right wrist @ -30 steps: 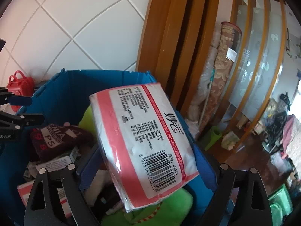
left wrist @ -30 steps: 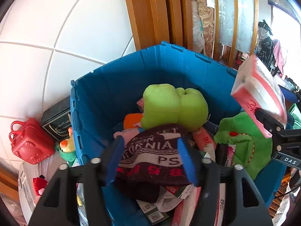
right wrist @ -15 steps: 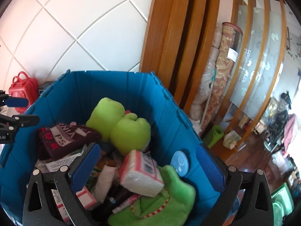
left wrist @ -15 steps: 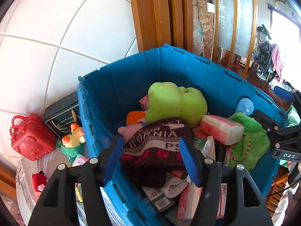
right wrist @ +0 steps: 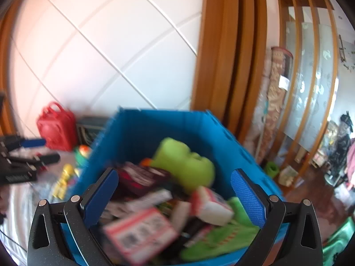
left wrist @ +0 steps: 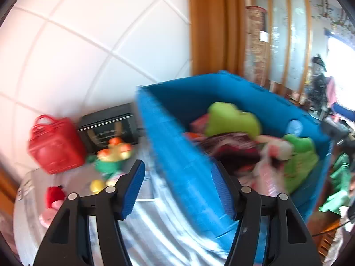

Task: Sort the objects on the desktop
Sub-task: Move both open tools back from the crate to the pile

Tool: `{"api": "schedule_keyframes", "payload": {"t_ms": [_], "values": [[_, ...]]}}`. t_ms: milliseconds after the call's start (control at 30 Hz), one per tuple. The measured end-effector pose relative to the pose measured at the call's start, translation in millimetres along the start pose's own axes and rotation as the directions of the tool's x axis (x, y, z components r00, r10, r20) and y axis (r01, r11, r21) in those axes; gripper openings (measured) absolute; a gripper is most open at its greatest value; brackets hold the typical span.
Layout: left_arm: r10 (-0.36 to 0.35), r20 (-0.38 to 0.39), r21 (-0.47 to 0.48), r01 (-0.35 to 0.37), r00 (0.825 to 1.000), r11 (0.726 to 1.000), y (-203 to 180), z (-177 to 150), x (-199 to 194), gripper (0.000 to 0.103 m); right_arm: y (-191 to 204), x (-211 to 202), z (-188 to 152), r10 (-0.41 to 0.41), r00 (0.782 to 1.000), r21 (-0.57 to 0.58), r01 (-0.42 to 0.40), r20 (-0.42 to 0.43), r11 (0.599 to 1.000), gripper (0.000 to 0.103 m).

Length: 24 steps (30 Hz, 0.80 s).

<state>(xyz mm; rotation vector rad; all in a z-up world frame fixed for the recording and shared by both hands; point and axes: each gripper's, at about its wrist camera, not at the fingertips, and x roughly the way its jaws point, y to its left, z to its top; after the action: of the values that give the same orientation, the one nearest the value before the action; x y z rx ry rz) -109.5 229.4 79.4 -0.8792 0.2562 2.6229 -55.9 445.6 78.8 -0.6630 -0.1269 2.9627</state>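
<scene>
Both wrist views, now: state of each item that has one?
left gripper: open, empty
right gripper: open, empty
blue bin: no lid seen, piled with items
tissue pack: lying in the bin, on the pile
dark knit hat: lying in the bin
red case: closed, upright, outside the bin

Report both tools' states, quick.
Left tool: open, holding nothing.
Right tool: open, jaws just widened, nothing between them.

Left tongs [left wrist: 177,190] part-open, empty; right tongs [right wrist: 174,196] just opened wide, empty.
</scene>
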Motion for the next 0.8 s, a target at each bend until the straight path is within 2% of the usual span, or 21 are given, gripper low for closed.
{"api": "schedule_keyframes", "payload": {"t_ms": [67, 133, 300, 467, 567, 667, 733, 800], "values": [[0.069, 0.006, -0.005, -0.069, 0.998, 0.998, 27, -19, -4, 0.062, 23, -8, 1, 0.013, 0.999, 0.003, -0.013, 0.037, 1.0, 0.103], [0.117, -0.027, -0.024, -0.118, 0.993, 0.993, 58, -37, -4, 0.062, 54, -11, 3, 0.057, 0.997, -0.009, -0.057, 0.05, 0.998, 0.103], [0.171, -0.098, -0.128, -0.183, 0.98, 0.975, 139, -81, -3, 0.062, 123, -4, 5, 0.172, 0.984, -0.03, -0.171, 0.041, 0.985, 0.103], [0.256, -0.176, -0.182, -0.287, 0.95, 0.941, 203, -123, 7, 0.062, 186, 11, 4, 0.275, 0.961, -0.035, -0.274, 0.024, 0.961, 0.103], [0.266, -0.208, -0.216, -0.31, 0.941, 0.926, 232, -142, 16, 0.062, 218, 34, 2, 0.313, 0.95, -0.02, -0.314, -0.017, 0.949, 0.103], [0.284, -0.214, -0.232, -0.331, 0.935, 0.915, 252, -157, 33, 0.062, 246, 62, -7, 0.367, 0.929, -0.002, -0.368, -0.045, 0.93, 0.103], [0.314, -0.232, -0.228, -0.366, 0.921, 0.902, 264, -167, 50, 0.062, 263, 86, -13, 0.367, 0.926, 0.007, -0.368, -0.091, 0.93, 0.103], [0.298, -0.251, -0.242, -0.358, 0.921, 0.902, 276, -174, 65, 0.062, 277, 116, -23, 0.36, 0.921, 0.007, -0.363, -0.147, 0.932, 0.103]]}}
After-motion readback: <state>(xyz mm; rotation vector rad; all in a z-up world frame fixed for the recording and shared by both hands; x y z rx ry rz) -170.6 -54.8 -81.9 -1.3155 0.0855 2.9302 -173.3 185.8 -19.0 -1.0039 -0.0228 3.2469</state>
